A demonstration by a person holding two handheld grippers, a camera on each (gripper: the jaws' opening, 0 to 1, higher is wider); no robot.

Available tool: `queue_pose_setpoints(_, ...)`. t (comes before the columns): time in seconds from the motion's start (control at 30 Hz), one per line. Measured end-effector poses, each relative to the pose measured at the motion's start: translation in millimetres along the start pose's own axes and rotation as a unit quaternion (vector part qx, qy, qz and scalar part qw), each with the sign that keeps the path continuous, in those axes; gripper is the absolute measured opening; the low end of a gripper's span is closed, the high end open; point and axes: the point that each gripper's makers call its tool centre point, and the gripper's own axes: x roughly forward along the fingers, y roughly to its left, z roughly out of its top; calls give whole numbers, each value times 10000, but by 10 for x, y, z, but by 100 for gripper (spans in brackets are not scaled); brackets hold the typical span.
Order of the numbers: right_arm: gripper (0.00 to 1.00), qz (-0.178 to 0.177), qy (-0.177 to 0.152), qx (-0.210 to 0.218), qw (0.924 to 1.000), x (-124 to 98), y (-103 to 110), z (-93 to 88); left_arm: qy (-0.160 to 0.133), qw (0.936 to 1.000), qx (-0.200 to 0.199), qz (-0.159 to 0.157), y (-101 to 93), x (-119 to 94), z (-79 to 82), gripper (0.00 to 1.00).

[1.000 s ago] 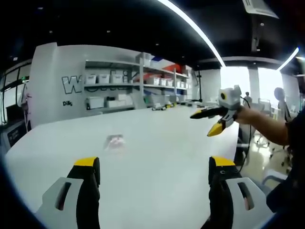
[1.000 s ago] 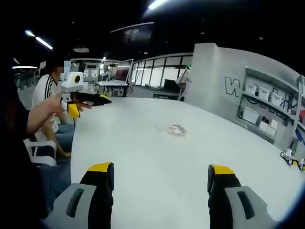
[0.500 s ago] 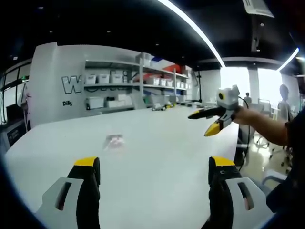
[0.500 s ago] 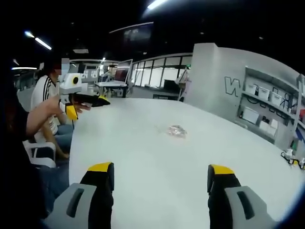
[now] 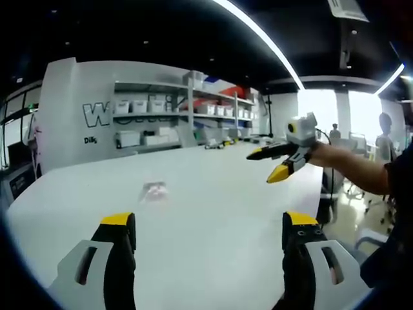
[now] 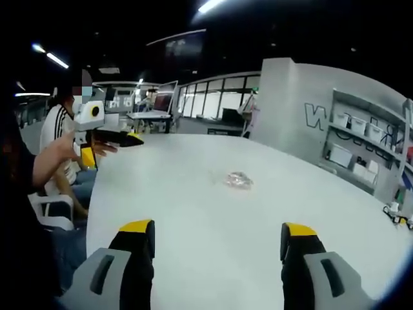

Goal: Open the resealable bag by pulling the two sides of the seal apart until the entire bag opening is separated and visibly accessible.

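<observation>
A small clear resealable bag (image 5: 155, 190) lies flat on the white table (image 5: 219, 194), far ahead of both grippers. In the left gripper view my left gripper (image 5: 210, 223) stands open above the near table edge, nothing between its yellow-tipped jaws. My right gripper (image 5: 263, 166) comes in from the right, held in a hand, open and in the air. In the right gripper view the bag (image 6: 239, 181) sits mid-table, my right gripper (image 6: 217, 229) is open and empty, and the left gripper (image 6: 115, 143) hovers open at the left over the table (image 6: 193, 213) edge.
Shelves with white bins (image 5: 161, 106) line the wall behind the table. Small items (image 5: 216, 144) sit at the table's far edge. A seated person in a striped shirt (image 6: 59, 126) and a white chair (image 6: 48, 210) are beside the table. Another person (image 5: 386, 129) stands far right.
The right gripper has drifted left and a little down in the left gripper view. The bag lies where it was. Both grippers stay open.
</observation>
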Motion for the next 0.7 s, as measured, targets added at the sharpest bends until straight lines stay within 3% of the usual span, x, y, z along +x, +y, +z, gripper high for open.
queue_pose_setpoints(0.7, 79, 83, 37, 30, 10000, 139, -3, -32, 42, 10000, 2, -52, -21, 71, -19, 92)
